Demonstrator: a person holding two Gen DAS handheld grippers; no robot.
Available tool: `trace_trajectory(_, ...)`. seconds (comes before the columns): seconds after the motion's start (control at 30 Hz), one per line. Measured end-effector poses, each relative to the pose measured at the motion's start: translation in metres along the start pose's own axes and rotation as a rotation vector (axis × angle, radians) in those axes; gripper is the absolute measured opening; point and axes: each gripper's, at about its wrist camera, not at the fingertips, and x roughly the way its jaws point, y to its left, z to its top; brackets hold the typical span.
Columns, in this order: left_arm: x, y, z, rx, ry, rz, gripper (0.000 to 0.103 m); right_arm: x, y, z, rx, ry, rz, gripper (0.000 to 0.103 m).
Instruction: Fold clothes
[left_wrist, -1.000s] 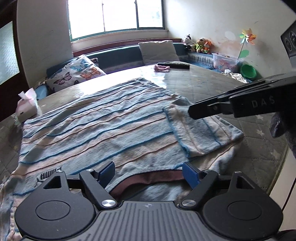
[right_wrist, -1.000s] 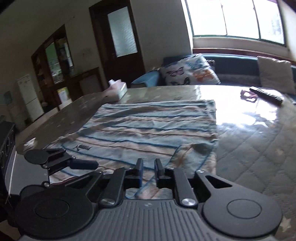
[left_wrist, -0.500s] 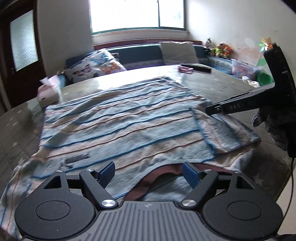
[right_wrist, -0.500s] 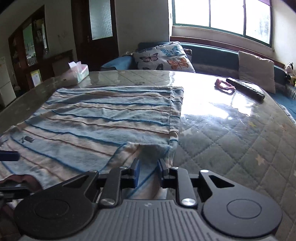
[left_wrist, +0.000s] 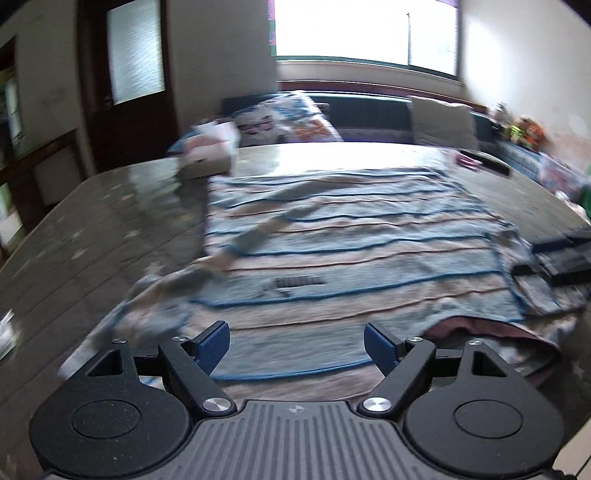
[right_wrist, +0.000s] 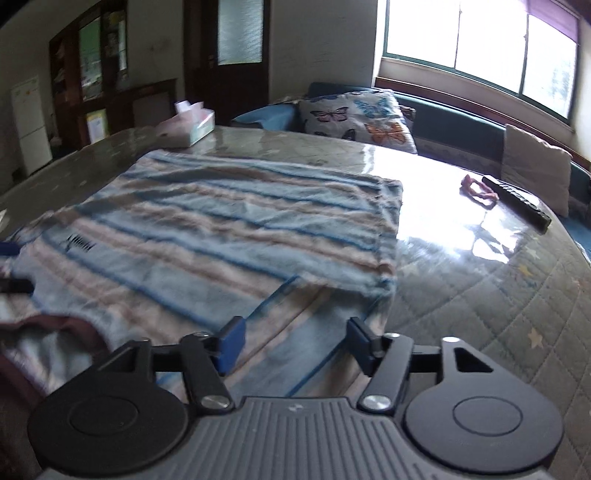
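Soft striped shirt (right_wrist: 229, 229) lies flat, seemingly fleecy, on quilted table (right_wrist: 480, 295).

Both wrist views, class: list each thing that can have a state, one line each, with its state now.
Striped shirt: flat on table, one sleeve folded in.
Left tongs: open, empty.
Right tongs: open, empty.
Tissue box: tissue sticking up.
Door: shut.

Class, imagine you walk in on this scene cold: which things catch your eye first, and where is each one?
The blue-and-tan striped shirt spread flat across the quilted table dominates both views, its right sleeve folded in over the body. Both tools, left and right, hang open just above its near edge, holding nothing. Behind it, a tissue box sits at the table's far left, and a dark remote at the far right under the bright window.
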Motion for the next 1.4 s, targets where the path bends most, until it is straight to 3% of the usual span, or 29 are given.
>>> trace_trajectory(0.07,-0.004,0.012,-0.002,-0.032,-0.007,0.034,0.082,-0.005,0.007,-0.003,-0.031,0.001,0.003,0.086)
trace_trajectory(0.33,-0.018,0.068,-0.007,-0.198,-0.027,0.198,0.076,-0.023,0.036,-0.002,-0.159,-0.028,0.000,0.100)
trace_trajectory(0.53,-0.021,0.106,-0.019,-0.328,0.002,0.281,0.075,-0.018,0.055,0.011,-0.196,-0.042,0.049,0.103)
trace_trajectory(0.7,-0.019,0.120,-0.028,-0.374,0.024,0.246,0.059,-0.010,0.076,0.023,-0.234,-0.045,0.104,0.103)
trace_trajectory(0.8,-0.017,0.123,-0.030,-0.375,0.022,0.215,0.045,-0.005,0.092,0.031,-0.256,-0.043,0.143,0.103)
trace_trajectory(0.87,-0.017,0.124,-0.031,-0.372,0.013,0.199,0.026,-0.001,0.104,0.037,-0.277,-0.041,0.170,0.103)
trace_trajectory(0.9,-0.017,0.126,-0.032,-0.373,0.010,0.189,0.022,0.000,0.111,0.039,-0.290,-0.041,0.183,0.103)
trace_trajectory(1.03,-0.023,0.132,-0.034,-0.393,-0.008,0.166,0.022,0.008,0.142,0.050,-0.355,-0.044,0.229,0.103)
trace_trajectory(1.17,-0.030,0.136,-0.038,-0.402,-0.025,0.154,0.033,0.015,0.174,0.059,-0.414,-0.044,0.278,0.103)
trace_trajectory(1.4,-0.026,0.136,-0.041,-0.391,-0.015,0.094,0.031,0.027,0.228,0.069,-0.488,-0.044,0.347,0.103)
